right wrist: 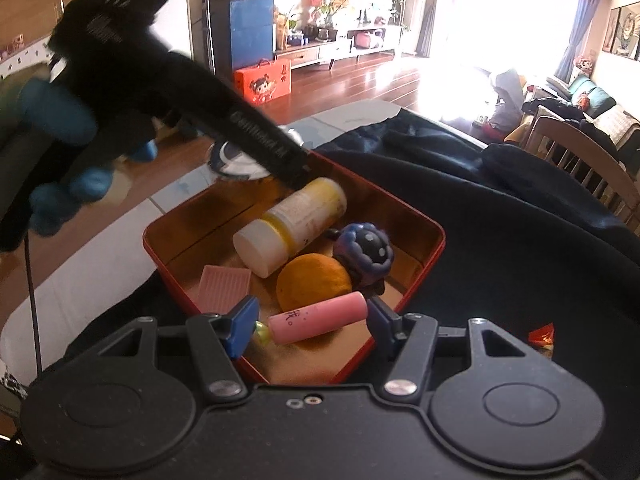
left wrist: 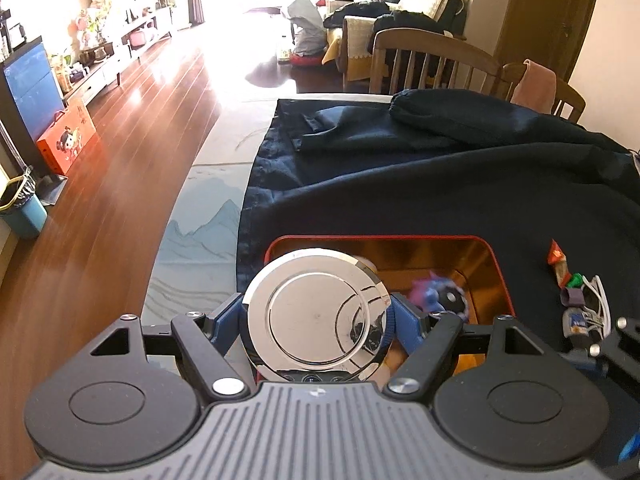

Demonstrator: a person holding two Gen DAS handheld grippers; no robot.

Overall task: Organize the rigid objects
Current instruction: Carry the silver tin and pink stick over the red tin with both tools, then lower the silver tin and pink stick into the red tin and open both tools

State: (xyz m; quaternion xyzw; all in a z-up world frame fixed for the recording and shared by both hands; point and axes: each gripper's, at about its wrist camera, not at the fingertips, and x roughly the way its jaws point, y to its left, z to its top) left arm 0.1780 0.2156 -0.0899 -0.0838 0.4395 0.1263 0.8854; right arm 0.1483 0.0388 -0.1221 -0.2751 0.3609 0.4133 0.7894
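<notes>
Gripping chrome disc (left wrist: 316, 316) in left tool (left wrist: 316, 320), right tool (right wrist: 312, 322) clamping pink tube (right wrist: 318, 318)

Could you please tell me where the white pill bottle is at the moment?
In the right wrist view, the white pill bottle lies on its side inside the red tin, toward the far side, just behind the orange and left of the purple toy.

Red tin, gold inside, on dark navy cloth

The tin (right wrist: 428, 248) is red outside and shiny gold within; in it lie a white, yellow-banded bottle (right wrist: 290, 226), an orange ball (right wrist: 310, 284), a pink ribbed tile (right wrist: 222, 286) and a purple-and-black toy (right wrist: 364, 250). A pink tube (right wrist: 318, 318) carries dark handwriting. The round disc (left wrist: 316, 314) is mirror silver. The cloth (left wrist: 440, 184) is dark navy.
</notes>
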